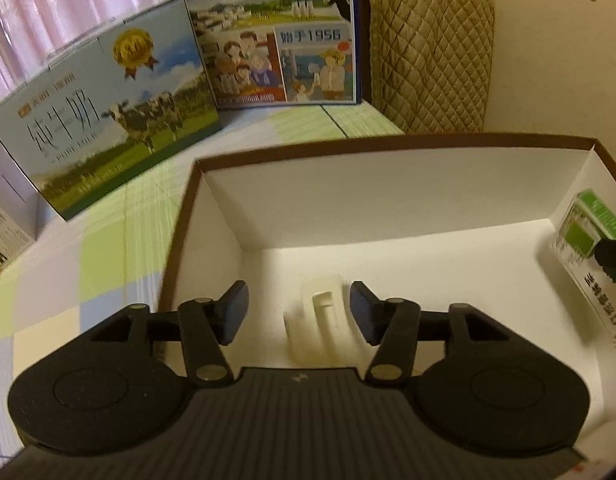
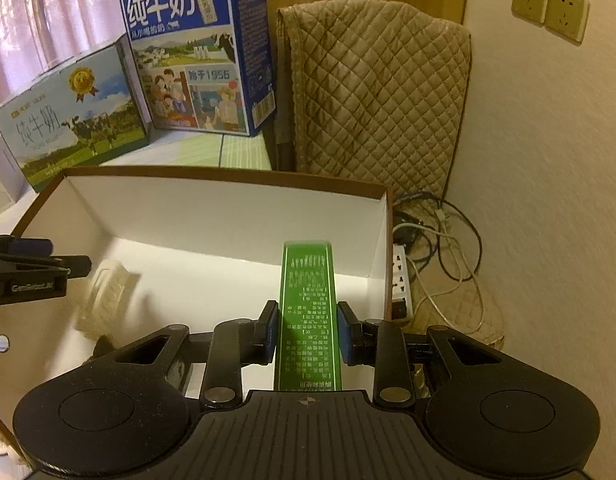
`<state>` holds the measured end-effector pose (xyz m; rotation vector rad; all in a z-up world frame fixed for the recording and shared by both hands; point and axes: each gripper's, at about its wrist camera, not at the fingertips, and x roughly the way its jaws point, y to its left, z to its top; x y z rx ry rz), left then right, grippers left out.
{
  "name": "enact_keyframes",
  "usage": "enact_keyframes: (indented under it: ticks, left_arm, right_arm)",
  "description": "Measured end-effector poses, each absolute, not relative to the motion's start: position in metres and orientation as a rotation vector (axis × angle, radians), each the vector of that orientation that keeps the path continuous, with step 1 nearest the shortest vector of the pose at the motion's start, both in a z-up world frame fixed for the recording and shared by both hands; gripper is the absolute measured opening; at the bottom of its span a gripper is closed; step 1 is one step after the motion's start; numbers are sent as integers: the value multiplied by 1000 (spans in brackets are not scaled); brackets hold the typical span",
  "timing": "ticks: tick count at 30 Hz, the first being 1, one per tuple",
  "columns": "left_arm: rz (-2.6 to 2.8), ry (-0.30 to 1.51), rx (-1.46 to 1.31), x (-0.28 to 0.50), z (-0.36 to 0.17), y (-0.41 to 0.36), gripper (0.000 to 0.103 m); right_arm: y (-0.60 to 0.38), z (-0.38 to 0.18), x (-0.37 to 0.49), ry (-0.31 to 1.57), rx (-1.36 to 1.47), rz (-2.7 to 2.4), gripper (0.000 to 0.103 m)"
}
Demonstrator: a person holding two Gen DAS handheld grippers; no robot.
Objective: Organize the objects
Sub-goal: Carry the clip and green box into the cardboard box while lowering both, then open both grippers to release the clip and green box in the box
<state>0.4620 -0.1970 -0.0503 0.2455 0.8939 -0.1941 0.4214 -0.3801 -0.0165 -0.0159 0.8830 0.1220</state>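
The green box sits at centre frame, clamped between the right gripper pads inside the white-lined tray, while lower centre the left gripper gapes wide around a pale plastic piece.

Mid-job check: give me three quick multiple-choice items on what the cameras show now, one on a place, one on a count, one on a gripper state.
1. Where is the cream plastic piece?
A. inside the open box
B. on the checked tablecloth
C. on a milk carton

2. How many milk cartons stand behind the box?
A. one
B. two
C. four

3. The right gripper is:
A. open, empty
B. shut on the green packet
C. out of view

Answers: 1 A, it lies on the box's white floor. 2 B, a pale one and a blue one. 3 B, both pads press its sides.
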Motion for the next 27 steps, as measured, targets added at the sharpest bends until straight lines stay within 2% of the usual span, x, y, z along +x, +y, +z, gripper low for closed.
enact_keyframes:
  ticks: [8, 12, 14, 21, 27]
  left_arm:
    - [-221, 846, 232, 452, -23, -187, 65]
    - [-241, 832, 225, 441, -10, -178, 66]
    - [-247, 831, 225, 433, -5, -173, 71]
    - [-286, 815, 243, 398, 12, -154, 72]
    - [-309, 781, 236, 357, 29, -135, 76]
  right_arm:
    - [-386, 1, 414, 844, 26, 130, 28]
    - [-386, 8, 405, 837, 10, 147, 33]
    - [-386, 10, 397, 830, 9, 155, 35]
    - [-385, 22, 359, 793, 33, 207, 44]
    - [-385, 39, 318, 731, 106, 229, 50]
